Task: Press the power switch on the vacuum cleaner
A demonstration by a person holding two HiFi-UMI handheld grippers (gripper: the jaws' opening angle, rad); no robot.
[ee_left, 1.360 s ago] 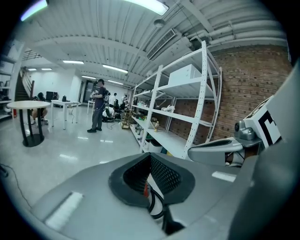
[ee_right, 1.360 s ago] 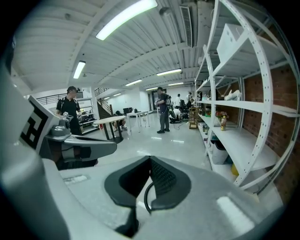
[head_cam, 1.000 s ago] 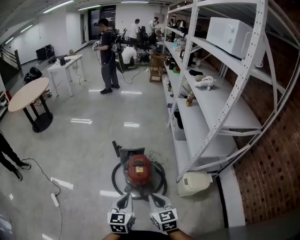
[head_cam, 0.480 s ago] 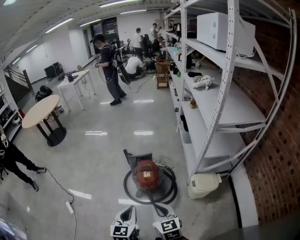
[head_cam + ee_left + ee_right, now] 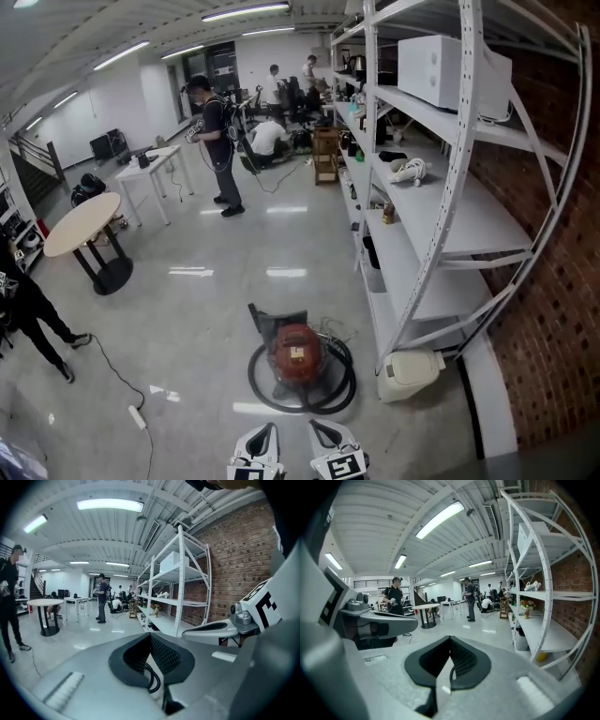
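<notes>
Vacuum cleaner (image 5: 296,353): we see a round red drum, ringed by a black hose (image 5: 343,379).
Left gripper (image 5: 150,637), right gripper (image 5: 450,640): closed, empty.
Floor (image 5: 187,309): glossy grey.

Red vacuum cleaner (image 5: 296,354) ringed by a black hose (image 5: 302,409), white shelving (image 5: 441,211), red-brown brick wall (image 5: 553,309), pale grey floor (image 5: 187,309)

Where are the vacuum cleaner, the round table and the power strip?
vacuum cleaner (image 5: 296,354), head view, on its red body.
round table (image 5: 82,223), head view, on its top.
power strip (image 5: 138,417), head view, on its white casing.
</notes>
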